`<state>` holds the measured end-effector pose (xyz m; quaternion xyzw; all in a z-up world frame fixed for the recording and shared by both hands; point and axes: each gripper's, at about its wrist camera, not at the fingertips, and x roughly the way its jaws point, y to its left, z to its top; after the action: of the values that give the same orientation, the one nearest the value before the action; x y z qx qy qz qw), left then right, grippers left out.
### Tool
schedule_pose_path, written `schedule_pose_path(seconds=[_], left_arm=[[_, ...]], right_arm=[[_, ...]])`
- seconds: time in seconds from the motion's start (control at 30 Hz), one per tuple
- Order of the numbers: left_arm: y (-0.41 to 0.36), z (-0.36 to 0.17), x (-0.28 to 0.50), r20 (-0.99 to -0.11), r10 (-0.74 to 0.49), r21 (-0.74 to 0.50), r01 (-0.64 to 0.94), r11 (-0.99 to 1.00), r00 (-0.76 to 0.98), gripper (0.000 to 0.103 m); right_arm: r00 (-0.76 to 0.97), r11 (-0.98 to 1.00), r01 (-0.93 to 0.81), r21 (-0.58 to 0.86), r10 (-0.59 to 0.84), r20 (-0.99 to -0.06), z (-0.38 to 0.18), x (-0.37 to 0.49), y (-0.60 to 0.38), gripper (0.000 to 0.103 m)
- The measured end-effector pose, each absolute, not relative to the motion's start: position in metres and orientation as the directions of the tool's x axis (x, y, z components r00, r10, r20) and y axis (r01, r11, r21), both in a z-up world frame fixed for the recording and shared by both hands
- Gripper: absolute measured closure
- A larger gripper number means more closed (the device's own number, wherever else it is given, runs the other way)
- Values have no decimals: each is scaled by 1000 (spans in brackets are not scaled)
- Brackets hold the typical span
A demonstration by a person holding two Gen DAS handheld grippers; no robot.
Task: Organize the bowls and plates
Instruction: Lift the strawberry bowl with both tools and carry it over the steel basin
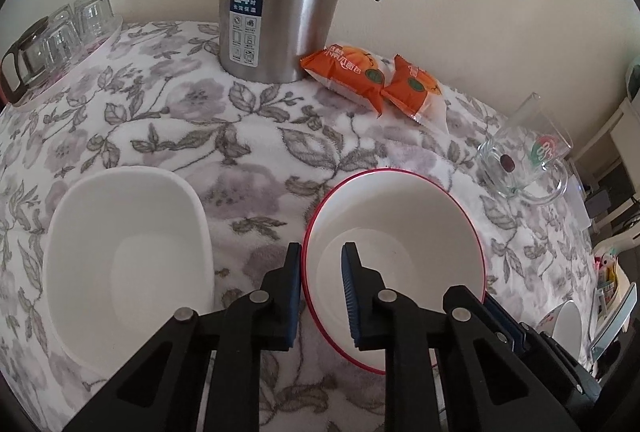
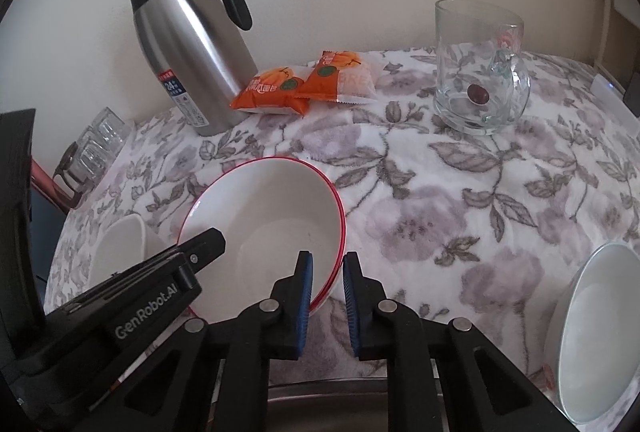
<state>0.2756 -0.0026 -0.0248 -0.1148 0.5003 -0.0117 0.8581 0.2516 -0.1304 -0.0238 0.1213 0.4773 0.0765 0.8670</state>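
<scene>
Little looks sorted yet: the red-rimmed bowl (image 1: 394, 264) sits on the floral tablecloth (image 1: 248, 160) between the square white dish (image 1: 128, 264) and, well apart, a white bowl (image 2: 596, 344) (nothing stacked). The left gripper (image 1: 320, 296) and right gripper (image 2: 327, 306) each straddle the red rim on opposite sides, jaws slightly apart, seemingly not clamped; stacking remains
</scene>
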Motion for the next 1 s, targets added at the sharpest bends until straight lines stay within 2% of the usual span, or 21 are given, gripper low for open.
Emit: schedule_pose_path(seconds=[0.67, 1.0], left_arm=[[-2, -20, 273, -836, -140, -215, -81, 973, 530, 83], [-7, 33, 257, -771, -150, -226, -45, 973, 619, 83]], right_arm=[[554, 948, -23, 317, 276, -785, -19, 248, -132, 86], [648, 946, -39, 321, 269, -713, 35, 230, -142, 86]])
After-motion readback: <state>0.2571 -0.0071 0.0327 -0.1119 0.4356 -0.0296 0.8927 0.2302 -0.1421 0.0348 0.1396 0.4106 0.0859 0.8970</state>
